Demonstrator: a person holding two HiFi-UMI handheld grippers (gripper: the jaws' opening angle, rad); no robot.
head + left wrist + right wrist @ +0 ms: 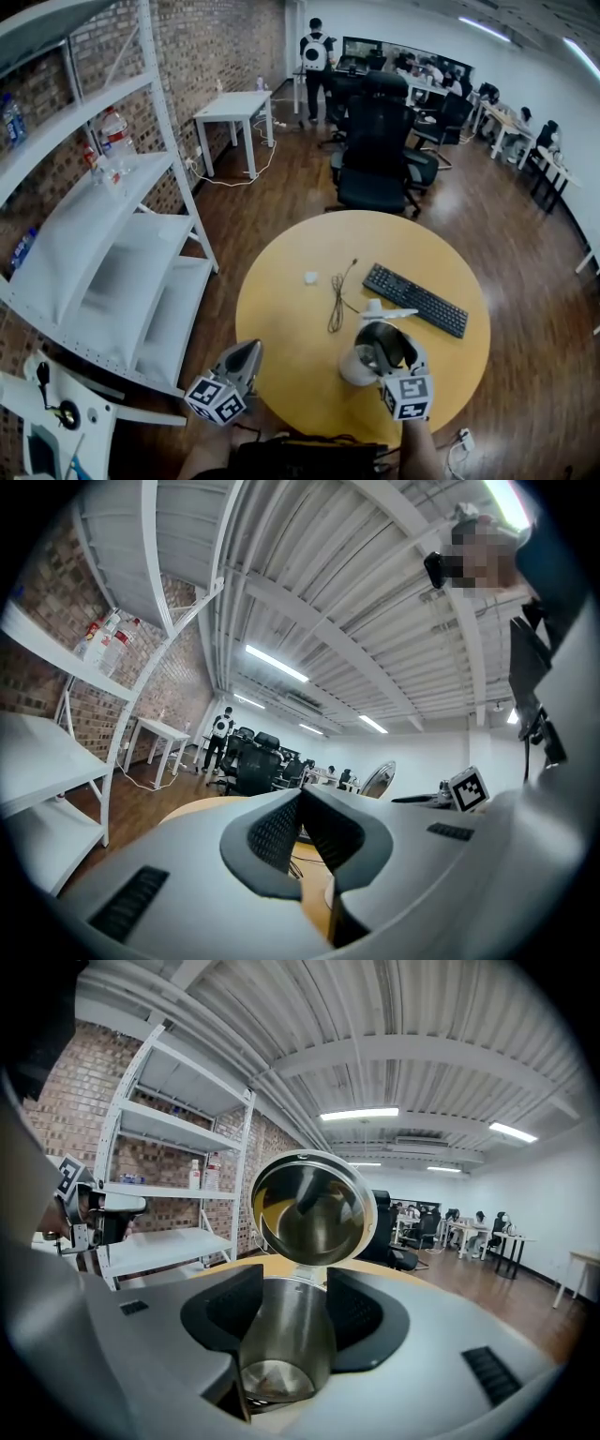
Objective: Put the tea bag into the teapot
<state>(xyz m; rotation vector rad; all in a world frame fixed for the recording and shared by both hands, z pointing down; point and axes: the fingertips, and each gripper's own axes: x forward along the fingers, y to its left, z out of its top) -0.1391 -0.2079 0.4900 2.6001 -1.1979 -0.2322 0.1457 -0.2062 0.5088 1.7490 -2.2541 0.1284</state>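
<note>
A steel teapot [354, 367] stands on the round yellow table [281, 319] near its front edge, lid [314, 1208] tipped up and open. My right gripper [382, 349] hangs right over the mouth, jaws open on either side of the teapot's [286, 1335] inside and pressing on nothing. A pale shape [272, 1380] lies at the bottom of the pot; I cannot tell whether it is the tea bag. A small white object [310, 277] rests on the table farther back. My left gripper [249, 349] is at the table's front left, shut and empty [300, 797].
A black keyboard [415, 299] lies at the right of the table, a dark cable [337, 298] in the middle. White shelving [122, 253] stands close on the left. A black office chair [377, 150] is behind the table.
</note>
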